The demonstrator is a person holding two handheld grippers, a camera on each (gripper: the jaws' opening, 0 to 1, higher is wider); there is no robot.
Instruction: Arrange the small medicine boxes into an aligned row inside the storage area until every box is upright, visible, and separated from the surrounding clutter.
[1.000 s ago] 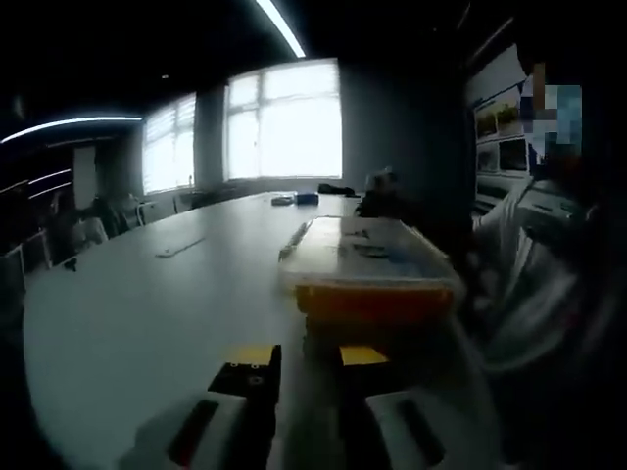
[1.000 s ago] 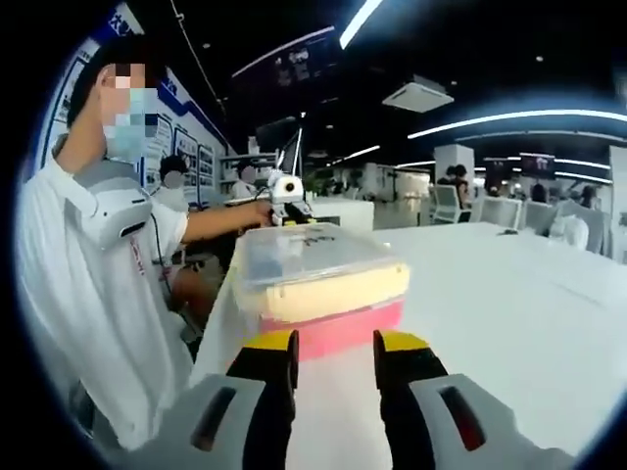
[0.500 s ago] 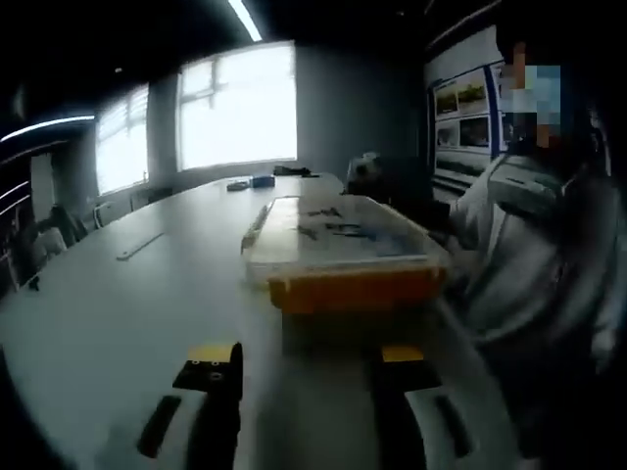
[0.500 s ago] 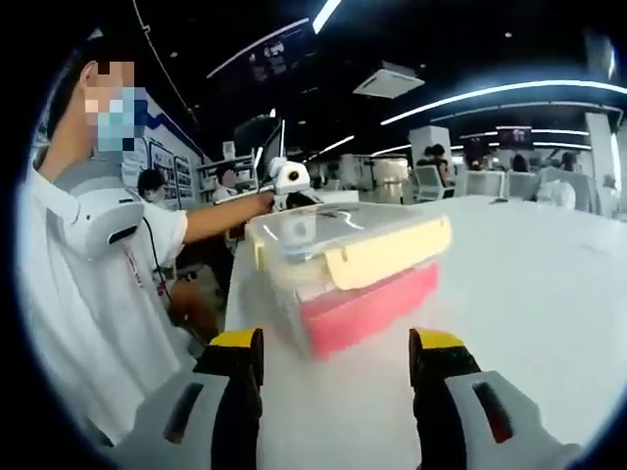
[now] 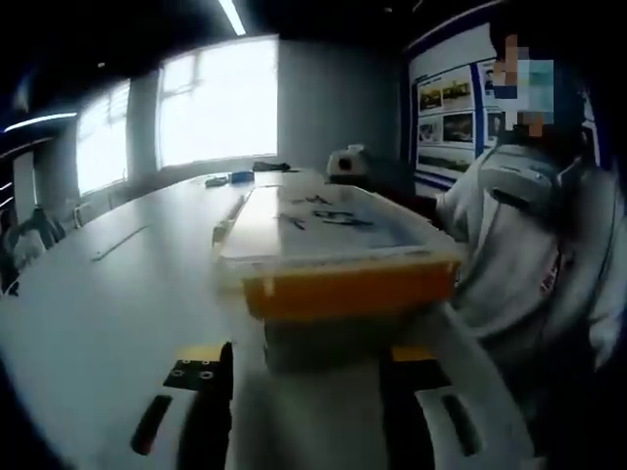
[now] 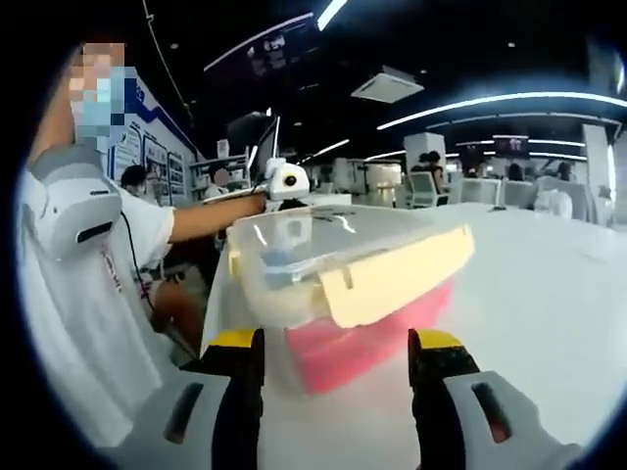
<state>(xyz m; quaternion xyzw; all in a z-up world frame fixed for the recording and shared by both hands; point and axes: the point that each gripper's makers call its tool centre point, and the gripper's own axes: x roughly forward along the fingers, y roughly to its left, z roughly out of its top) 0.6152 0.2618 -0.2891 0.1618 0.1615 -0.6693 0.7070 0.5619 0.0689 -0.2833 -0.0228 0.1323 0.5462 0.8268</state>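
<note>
Right in front of both grippers, one clear lidded storage box [image 6: 338, 269] is sitting on the long white table [image 5: 108, 313]. Its lid latches are flapping out, a pale yellow one facing the right gripper view and an orange one [image 5: 348, 289] facing the left gripper view. So the box's long axis is running from one gripper to the other, each one facing a short end. Left gripper [image 5: 306, 364] is spreading its jaws wide with nothing between them, and the right gripper [image 6: 333, 352] is doing the same, jaw tips just short of the end wall. Both are looking about equally close, I'd guess. Something pink is showing through the lower part of the box; can't make out or count any medicine boxes inside. One seated person [image 6: 88, 284] is leaning in beside the table.
</note>
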